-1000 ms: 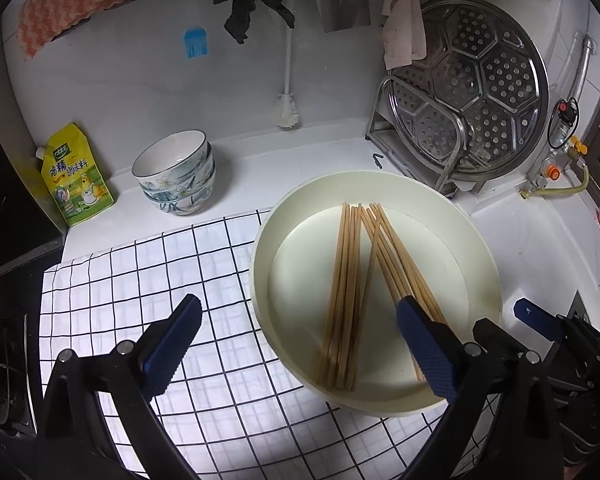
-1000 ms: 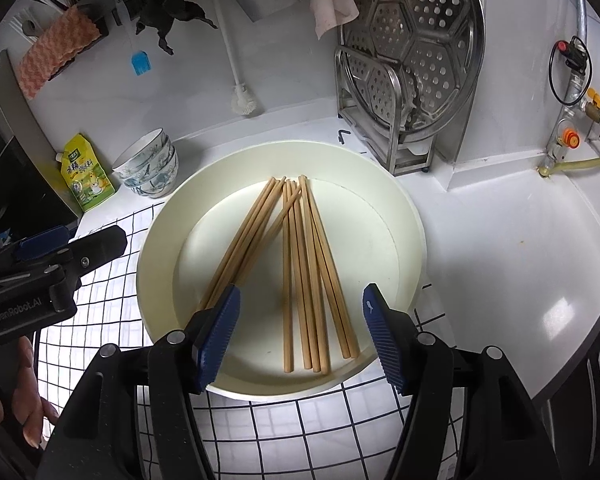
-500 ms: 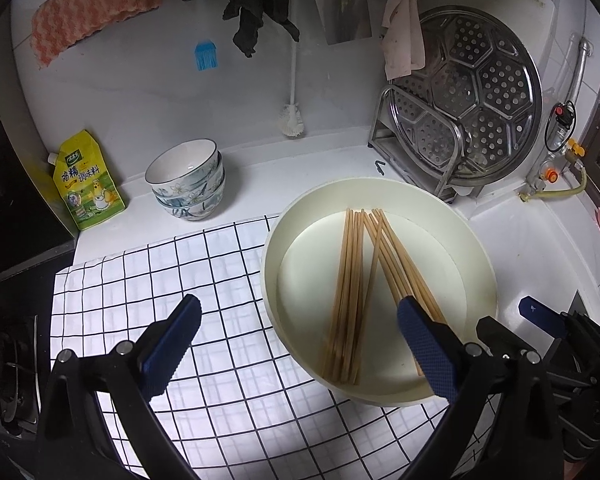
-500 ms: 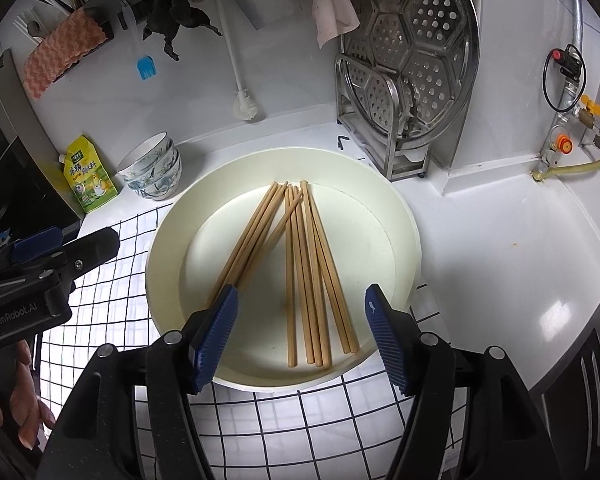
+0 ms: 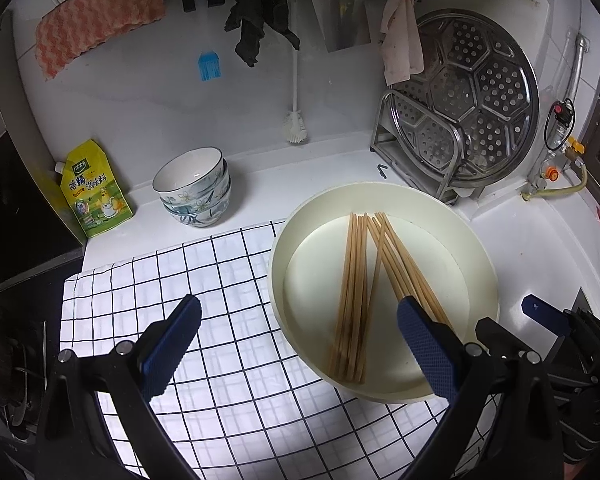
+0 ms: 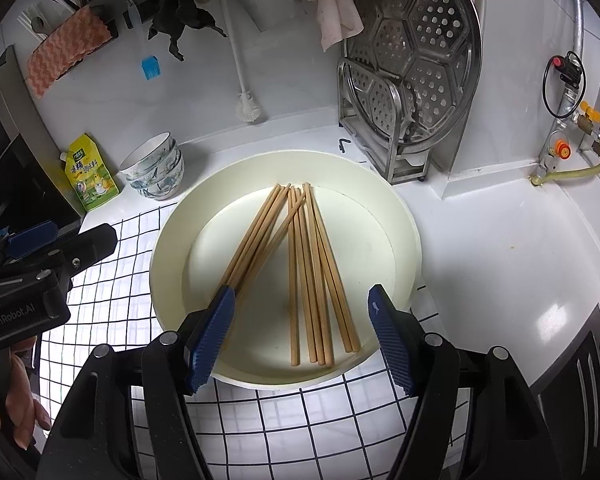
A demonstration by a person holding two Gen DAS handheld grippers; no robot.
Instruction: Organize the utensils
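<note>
Several wooden chopsticks lie in two loose bundles in a cream round basin on the counter. They also show in the right wrist view, in the same basin. My left gripper is open and empty, above the basin's left rim and the checked cloth. My right gripper is open and empty, hovering over the near ends of the chopsticks. Each gripper shows at the edge of the other's view.
A white checked cloth lies under the basin's left side. Stacked patterned bowls and a yellow pouch stand at the back left. A steel rack with a perforated steamer tray stands at the back right. Cloths and brushes hang on the wall.
Both grippers have drawn back and up from the basin a little, so the basin and chopsticks look smaller. Both stay open. The chopsticks have not moved.
</note>
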